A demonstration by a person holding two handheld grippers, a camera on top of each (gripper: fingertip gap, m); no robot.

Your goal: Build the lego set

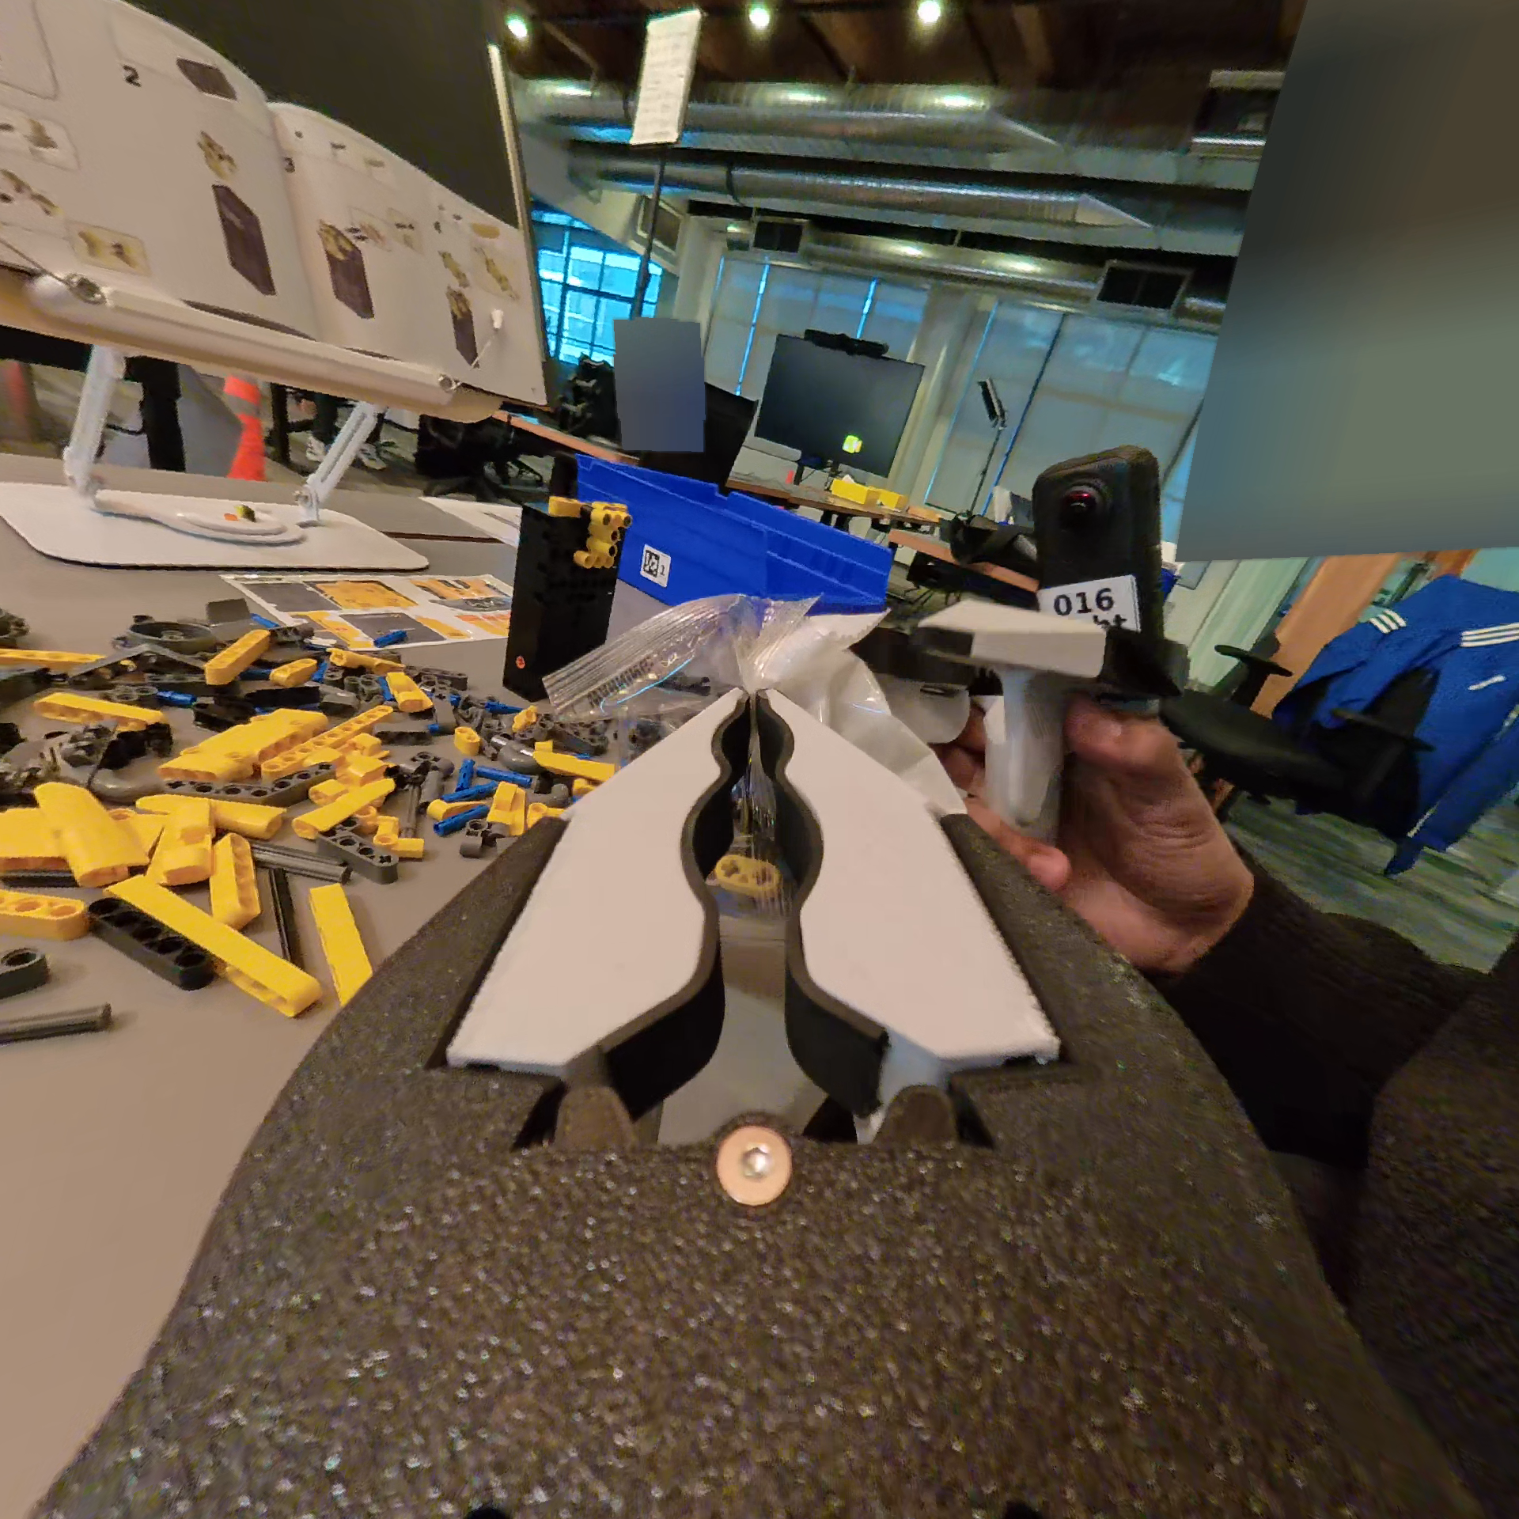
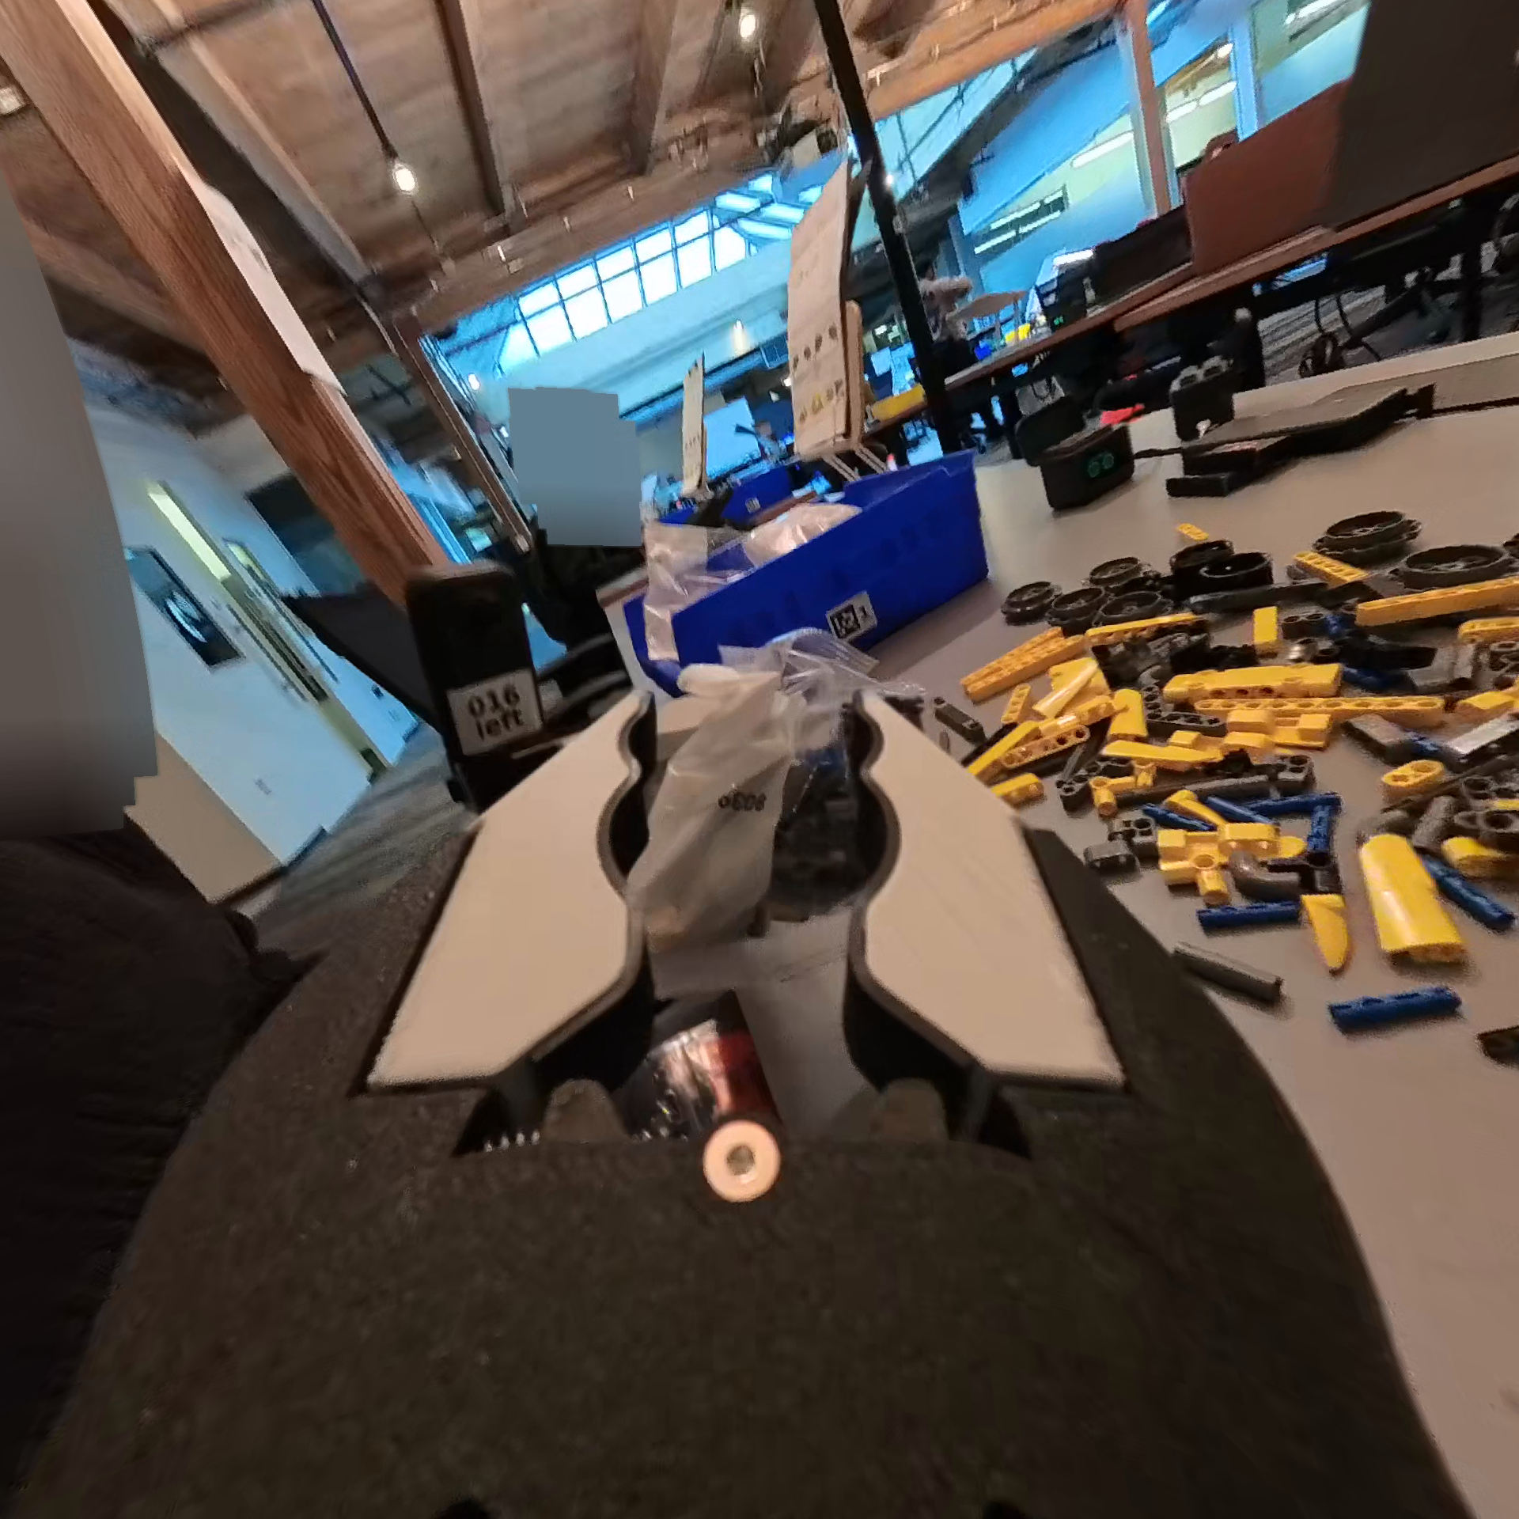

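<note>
Two handheld grippers share a clear plastic bag above a grey table.

The left gripper has its fingertips pinched together on the bag's edge. The right gripper has its fingers spread wide around the bag's crumpled body (contact unclear). Left of the bag lie scattered yellow, black and blue building pieces; behind it stands a blue bin.

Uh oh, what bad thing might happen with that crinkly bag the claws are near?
1. The left claw pinches only a thin edge of the clear plastic bag, so the bag might slip out or tear.
2. Small parts still sit inside it; they could spill into the loose yellow, black and blue pieces and get mixed up.
3. The right claw is open around the bag, not gripping.
</note>
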